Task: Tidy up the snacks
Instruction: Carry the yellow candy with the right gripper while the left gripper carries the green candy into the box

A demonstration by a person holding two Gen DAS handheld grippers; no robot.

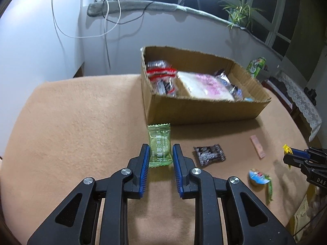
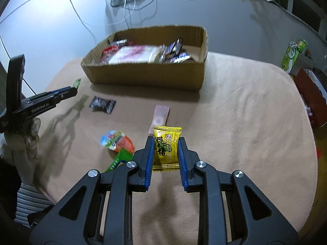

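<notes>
My left gripper (image 1: 160, 150) is shut on a green candy packet (image 1: 159, 145) and holds it above the tan tablecloth, in front of the cardboard box (image 1: 204, 110). My right gripper (image 2: 166, 144) is shut on a yellow candy packet (image 2: 166, 149), also held above the cloth. The box (image 2: 147, 75) holds several wrapped snacks. Loose on the cloth lie a black packet (image 1: 209, 154), a pink bar (image 1: 257, 146) and a blue-green packet (image 1: 260, 178). In the right wrist view these are the black packet (image 2: 102, 104), pink bar (image 2: 160, 115) and colourful packet (image 2: 118, 143).
The left gripper shows at the left edge of the right wrist view (image 2: 40, 102); the right one at the right edge of the left wrist view (image 1: 302, 159). A green carton (image 2: 293, 55) stands at the far right. The wall and windowsill lie behind the box.
</notes>
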